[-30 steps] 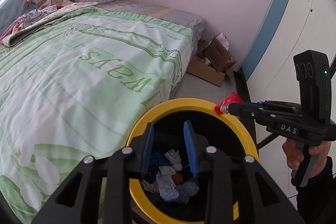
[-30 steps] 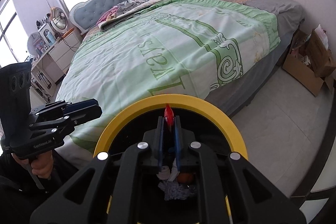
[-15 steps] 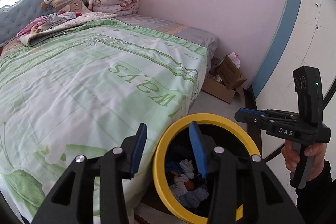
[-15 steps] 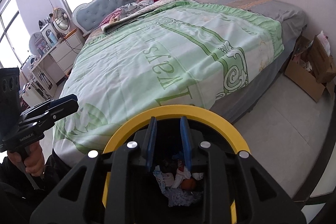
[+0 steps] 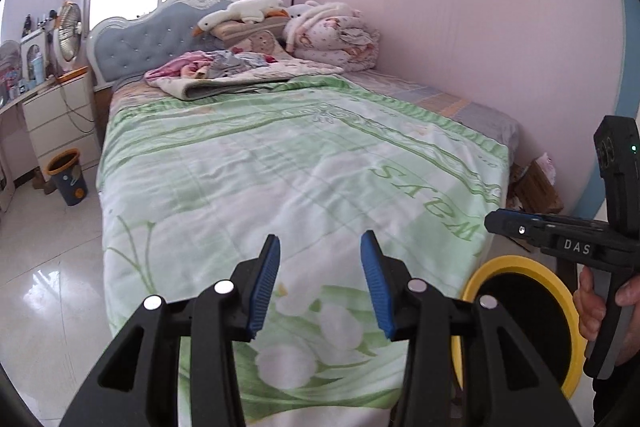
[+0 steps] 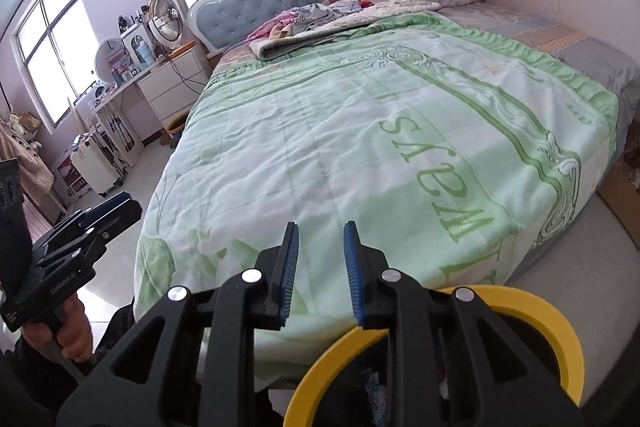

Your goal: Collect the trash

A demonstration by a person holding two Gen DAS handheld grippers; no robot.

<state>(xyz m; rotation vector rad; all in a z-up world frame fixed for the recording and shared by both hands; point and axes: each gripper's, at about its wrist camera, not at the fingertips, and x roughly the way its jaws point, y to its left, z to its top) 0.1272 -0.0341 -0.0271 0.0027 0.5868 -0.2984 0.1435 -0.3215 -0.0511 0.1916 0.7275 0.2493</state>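
Moved: both grippers have swung up and away from over the bin (image 6: 532,311) and now face the bed (image 5: 280,163); the red scrap once pinched in the right gripper is gone from its pads.
Bin: black with a yellow rim, on the floor at the foot corner of the bed; low right in both views.
Trash: a few pale scraps show inside the bin in the right wrist view, mostly hidden behind the gripper's frame.
Left gripper (image 5: 320,275): jaws apart at a middling gap, nothing between the blue pads, green blanket behind them; bin lies to its lower right, well clear of the jaws.
Right gripper (image 6: 320,273): jaws narrowly apart, empty; bin sits below and right of the fingers, partly under them.
Hands: right hand (image 5: 600,301) grips its handle beside the bin; left hand (image 6: 66,331) grips its handle at the bed's near left corner.
Second bin (image 5: 66,177): small, orange-rimmed, on the floor by the nightstand.
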